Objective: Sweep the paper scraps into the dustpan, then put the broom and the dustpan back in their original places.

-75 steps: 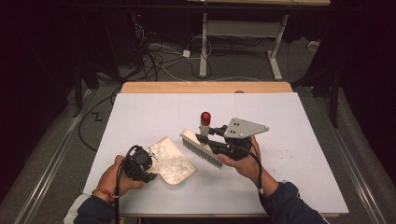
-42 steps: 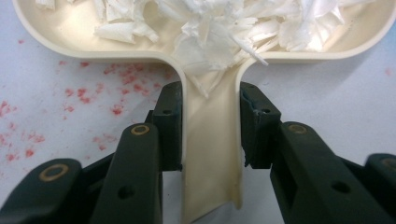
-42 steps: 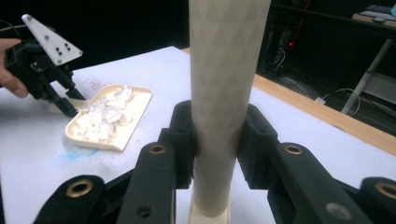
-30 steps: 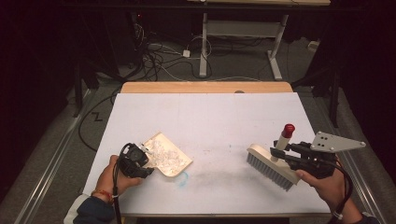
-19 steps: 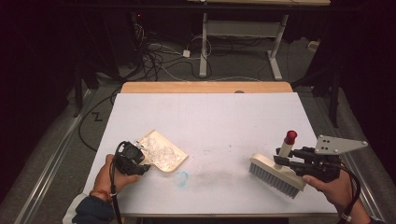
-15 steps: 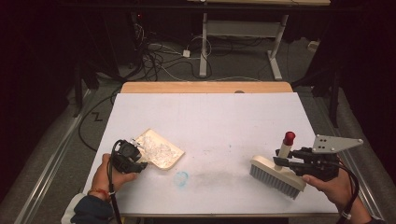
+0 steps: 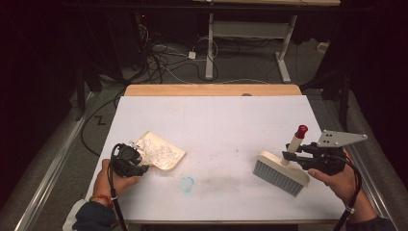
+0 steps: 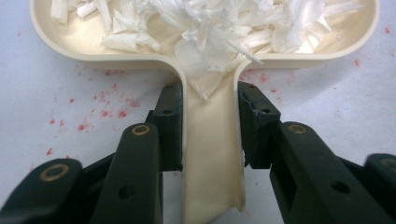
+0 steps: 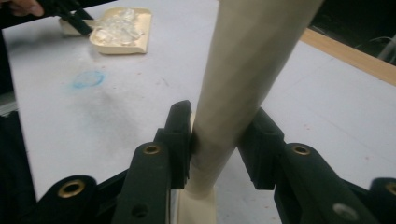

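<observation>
A cream dustpan (image 7: 161, 151) heaped with white paper shreds (image 8: 210, 23) lies at the front left of the white table (image 7: 216, 120). My left gripper (image 7: 142, 163) is shut on its handle (image 8: 212, 158), one jaw pressed on each side. At the front right, a cream hand brush (image 7: 281, 173) rests bristles-down, and its handle (image 7: 294, 142) with a red tip rises from it at a tilt. My right gripper (image 7: 288, 155) is shut on that handle (image 9: 252, 60) low down near the brush head. In the right gripper view the dustpan (image 9: 123, 28) lies far off at upper left.
A blue ring mark (image 7: 186, 183) and a grey smudge (image 7: 226, 182) lie on the table between pan and brush. Small red specks (image 8: 93, 121) dot the surface near the pan. A wooden strip (image 7: 211, 90) borders the far edge; cables and desk legs lie beyond.
The right gripper carried the brush from beside the dustpan out to the table's front right. The left gripper drew the dustpan slightly left. Over the last half second almost nothing moved.
</observation>
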Motion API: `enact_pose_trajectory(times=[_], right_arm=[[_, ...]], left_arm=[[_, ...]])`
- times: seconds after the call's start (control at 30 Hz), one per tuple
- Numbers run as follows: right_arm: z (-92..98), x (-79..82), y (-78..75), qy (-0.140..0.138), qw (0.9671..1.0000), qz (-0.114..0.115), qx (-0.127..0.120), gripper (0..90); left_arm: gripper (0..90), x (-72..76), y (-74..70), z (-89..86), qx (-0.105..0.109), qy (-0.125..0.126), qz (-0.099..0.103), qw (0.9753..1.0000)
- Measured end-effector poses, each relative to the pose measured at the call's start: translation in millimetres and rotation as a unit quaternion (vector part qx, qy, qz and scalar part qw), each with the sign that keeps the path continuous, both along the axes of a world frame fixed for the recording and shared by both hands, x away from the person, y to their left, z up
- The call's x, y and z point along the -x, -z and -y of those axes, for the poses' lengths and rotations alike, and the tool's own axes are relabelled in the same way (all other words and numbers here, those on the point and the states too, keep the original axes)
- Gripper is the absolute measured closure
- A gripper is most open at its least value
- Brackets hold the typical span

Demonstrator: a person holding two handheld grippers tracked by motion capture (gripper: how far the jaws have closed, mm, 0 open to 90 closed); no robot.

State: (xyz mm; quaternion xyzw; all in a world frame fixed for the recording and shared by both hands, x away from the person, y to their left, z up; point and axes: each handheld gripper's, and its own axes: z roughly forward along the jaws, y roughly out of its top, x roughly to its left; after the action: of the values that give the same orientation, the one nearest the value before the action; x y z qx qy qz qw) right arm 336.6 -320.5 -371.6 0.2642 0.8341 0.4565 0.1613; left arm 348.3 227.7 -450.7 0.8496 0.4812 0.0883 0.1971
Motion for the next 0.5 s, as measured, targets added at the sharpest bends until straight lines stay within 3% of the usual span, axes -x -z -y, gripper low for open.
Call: enact_pose_trajectory(times=[0.5], right_arm=[[-7.0,-37.7,2.9,0.071,0.9974,0.004,0.013,60.1]], left_arm=[[61.1,3.6,2.2,9.2,0.013,-0.01,-0.001,0.9999]])
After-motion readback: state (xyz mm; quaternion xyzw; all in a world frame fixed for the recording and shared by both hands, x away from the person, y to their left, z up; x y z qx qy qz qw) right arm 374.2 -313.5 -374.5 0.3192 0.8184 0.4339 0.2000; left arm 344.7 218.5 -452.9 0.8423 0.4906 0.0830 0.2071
